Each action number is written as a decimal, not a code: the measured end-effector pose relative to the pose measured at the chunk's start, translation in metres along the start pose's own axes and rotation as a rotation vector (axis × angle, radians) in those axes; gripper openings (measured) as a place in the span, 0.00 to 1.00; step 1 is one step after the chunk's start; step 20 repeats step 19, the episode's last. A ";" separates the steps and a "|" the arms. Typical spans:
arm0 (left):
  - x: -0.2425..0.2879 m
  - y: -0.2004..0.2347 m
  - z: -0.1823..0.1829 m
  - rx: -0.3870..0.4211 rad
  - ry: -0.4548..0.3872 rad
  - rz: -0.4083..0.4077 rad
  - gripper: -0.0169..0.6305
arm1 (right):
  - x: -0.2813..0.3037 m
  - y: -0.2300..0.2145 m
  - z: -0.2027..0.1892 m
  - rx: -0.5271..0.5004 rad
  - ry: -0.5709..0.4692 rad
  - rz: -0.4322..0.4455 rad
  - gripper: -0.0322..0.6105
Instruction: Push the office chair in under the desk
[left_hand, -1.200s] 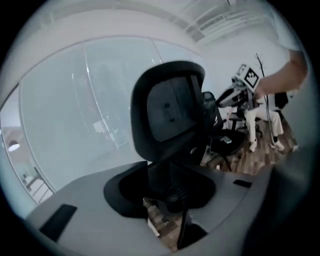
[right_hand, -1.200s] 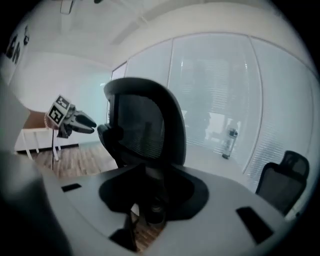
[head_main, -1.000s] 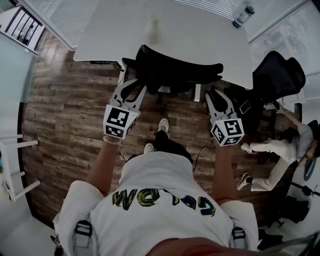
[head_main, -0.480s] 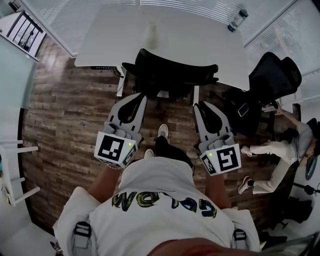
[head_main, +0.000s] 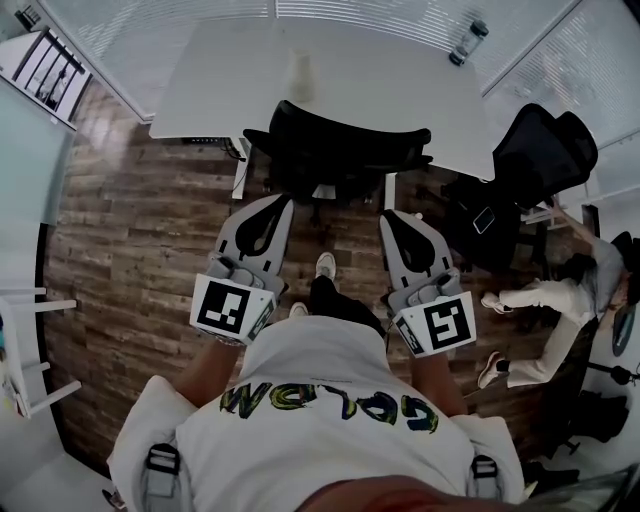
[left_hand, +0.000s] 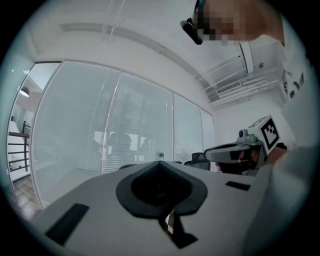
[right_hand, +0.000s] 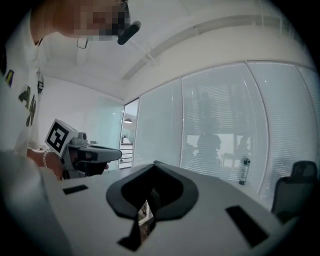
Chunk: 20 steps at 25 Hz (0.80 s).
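The black office chair (head_main: 340, 155) stands at the near edge of the white desk (head_main: 400, 90), its seat partly under the top and its backrest toward me. My left gripper (head_main: 281, 200) hangs shut and empty above the floor, short of the chair's left side and clear of it. My right gripper (head_main: 386, 216) is likewise short of the chair's right side; its jaws have just been closing with nothing between them, and they now meet. Each gripper view shows its own shut jaws, left gripper (left_hand: 160, 163) and right gripper (right_hand: 155, 164), pointing level toward the blinds.
A clear bottle (head_main: 465, 42) and a pale cup (head_main: 302, 70) stand on the desk. A second black chair (head_main: 545, 150) stands at the right, with a seated person (head_main: 560, 285) beside it. A white rack (head_main: 20, 340) is at the left. My feet are on the wood floor (head_main: 130, 240).
Both grippers have drawn back from the chair's backrest toward me and risen. Their jaws, apart a second ago, have closed. The chair stays at the desk edge.
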<state>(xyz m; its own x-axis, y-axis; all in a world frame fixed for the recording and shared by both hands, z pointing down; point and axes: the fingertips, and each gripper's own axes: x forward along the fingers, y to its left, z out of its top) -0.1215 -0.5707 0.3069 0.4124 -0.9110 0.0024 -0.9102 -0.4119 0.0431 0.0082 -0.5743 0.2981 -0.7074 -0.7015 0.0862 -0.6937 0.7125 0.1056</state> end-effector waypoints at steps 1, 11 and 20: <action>0.000 -0.001 0.001 0.002 -0.001 -0.001 0.04 | -0.001 0.000 0.001 -0.005 0.001 -0.001 0.07; -0.001 -0.002 0.003 0.015 0.010 -0.008 0.04 | 0.001 0.005 0.009 -0.035 0.001 0.003 0.07; -0.001 -0.003 -0.002 0.008 0.011 -0.011 0.04 | 0.003 0.005 0.003 -0.022 -0.005 -0.008 0.07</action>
